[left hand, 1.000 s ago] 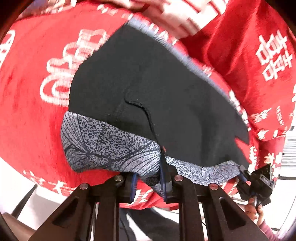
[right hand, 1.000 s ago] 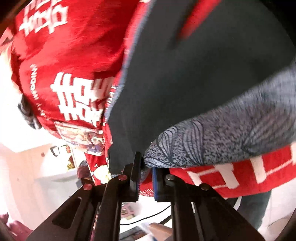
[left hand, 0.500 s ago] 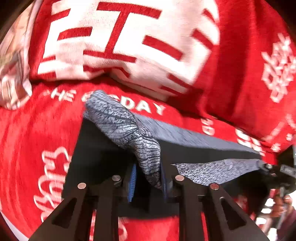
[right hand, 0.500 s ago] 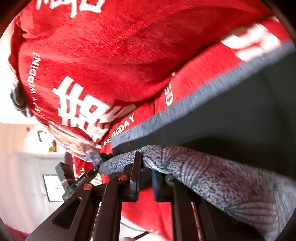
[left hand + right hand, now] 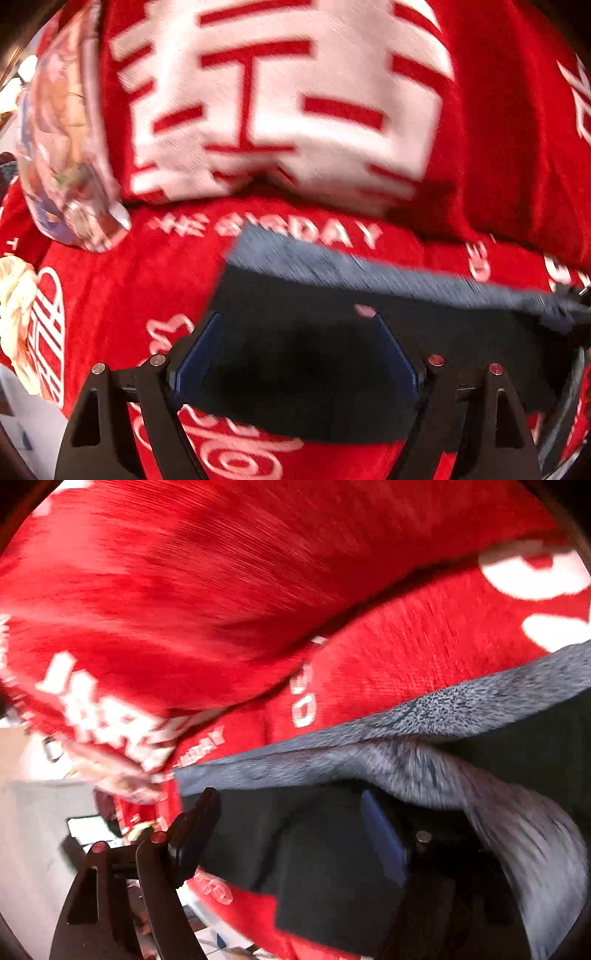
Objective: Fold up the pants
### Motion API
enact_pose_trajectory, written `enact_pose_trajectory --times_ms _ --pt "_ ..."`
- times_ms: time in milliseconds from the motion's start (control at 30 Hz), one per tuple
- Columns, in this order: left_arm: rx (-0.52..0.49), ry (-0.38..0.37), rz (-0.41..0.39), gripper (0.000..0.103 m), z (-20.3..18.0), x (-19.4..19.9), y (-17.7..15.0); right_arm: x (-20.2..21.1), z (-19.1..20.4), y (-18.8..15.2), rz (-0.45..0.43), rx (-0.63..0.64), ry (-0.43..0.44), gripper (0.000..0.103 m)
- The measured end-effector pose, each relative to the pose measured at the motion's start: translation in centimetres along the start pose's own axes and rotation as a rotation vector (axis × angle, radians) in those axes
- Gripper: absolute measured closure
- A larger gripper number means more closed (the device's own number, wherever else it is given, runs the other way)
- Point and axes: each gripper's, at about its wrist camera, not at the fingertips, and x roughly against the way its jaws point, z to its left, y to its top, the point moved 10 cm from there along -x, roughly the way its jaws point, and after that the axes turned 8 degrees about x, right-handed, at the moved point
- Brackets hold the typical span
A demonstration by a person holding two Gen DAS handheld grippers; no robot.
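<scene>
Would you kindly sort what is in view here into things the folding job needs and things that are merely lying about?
Part of the job:
- black pants with grey patterned band, lying on the bed
- left tool, open
- right tool, open

Just lying about:
- red blanket with white lettering
- red-and-white pillow

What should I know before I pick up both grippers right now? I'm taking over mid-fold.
Left gripper: open, holding nothing, low over the pants.
Right gripper: open, also empty; the grey patterned waistband drapes beside its right finger.
Pants: lying on the red blanket, below the red-and-white pillow, black fabric folded with a grey band along the far edge.
Done: one fold laid down and released.
Left: probably flatten the loose waistband, then fold further; the image is blurred, so check alignment.
</scene>
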Motion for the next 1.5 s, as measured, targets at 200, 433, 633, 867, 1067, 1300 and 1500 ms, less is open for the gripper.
enact_pose_trajectory --times_ms 200,433,633,867,1067,1300,1500 --pt "-0.205 -0.123 0.145 0.02 -10.4 -0.5 -8.2 8.6 -3.1 -6.6 -0.03 0.031 -0.084 0.022" --pt "-0.365 -0.457 0.343 0.02 -26.2 1.8 -18.2 16.3 -13.2 -19.6 -0.079 -0.253 -0.129 0.022" --pt "-0.48 -0.499 0.452 0.02 -33.5 1.6 -23.8 17.7 -18.2 -28.5 -0.101 -0.431 -0.08 0.022" --pt "-0.555 -0.464 0.472 0.02 -36.1 1.2 -26.1 14.0 -17.4 -30.0 -0.173 -0.5 0.155 0.028" --pt "-0.61 -0.449 0.497 0.068 -37.0 1.6 -26.4 12.1 -16.8 -29.6 -0.214 -0.602 0.255 0.079" --pt "-0.587 -0.535 0.401 0.068 -41.2 5.8 -21.7 20.9 -15.3 -20.9 -0.337 -0.423 0.223 0.079" --pt "-0.55 -0.461 0.243 0.068 -45.3 4.8 -13.4 28.5 -18.1 -8.4 -0.409 -0.274 0.177 0.079"
